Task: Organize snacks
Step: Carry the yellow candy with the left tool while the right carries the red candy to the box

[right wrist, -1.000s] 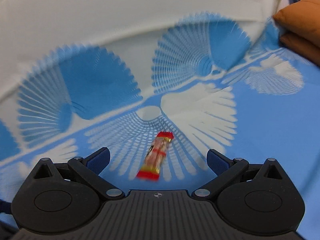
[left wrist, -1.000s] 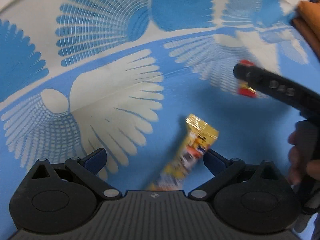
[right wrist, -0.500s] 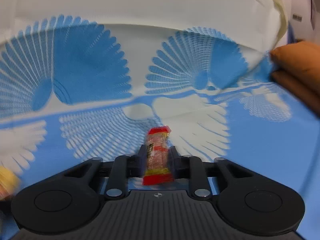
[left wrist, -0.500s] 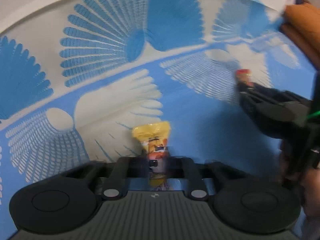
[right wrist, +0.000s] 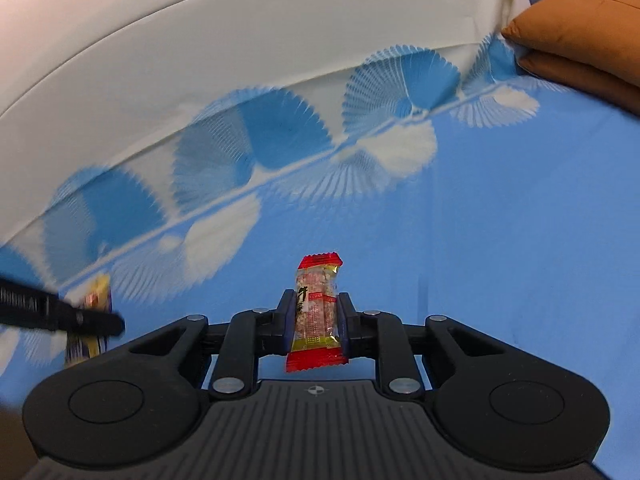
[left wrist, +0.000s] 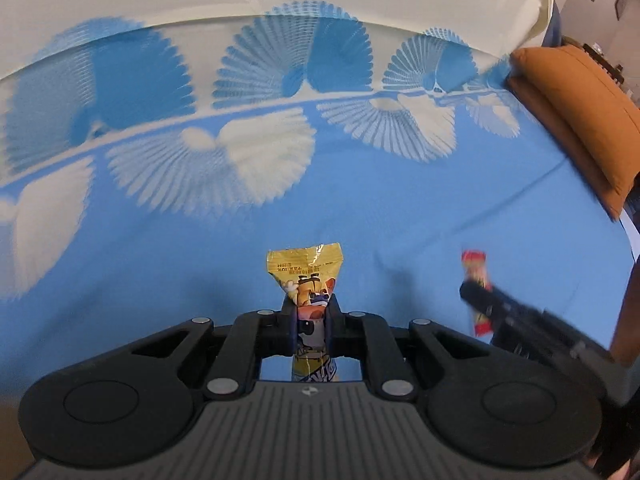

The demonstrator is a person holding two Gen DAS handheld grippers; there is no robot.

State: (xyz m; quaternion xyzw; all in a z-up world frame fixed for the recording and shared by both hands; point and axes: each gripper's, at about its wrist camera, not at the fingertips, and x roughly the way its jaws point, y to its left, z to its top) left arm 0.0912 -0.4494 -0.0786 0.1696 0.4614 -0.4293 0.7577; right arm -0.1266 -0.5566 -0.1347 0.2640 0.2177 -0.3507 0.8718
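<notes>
Two snack packets are in view, one in each gripper. The left gripper (left wrist: 311, 330) is pinched on a yellow packet (left wrist: 306, 276), gripping it near its middle so the top sticks up above the fingers and the bottom hangs below them. The right gripper (right wrist: 316, 320) is pinched the same way on a red packet (right wrist: 316, 312), held upright. Both packets are lifted clear of the blue bedsheet (left wrist: 400, 208), which carries a row of white and blue fan shapes toward its far edge. Two orange cushions (left wrist: 576, 108), stacked one on the other, lie at the sheet's far right corner.
</notes>
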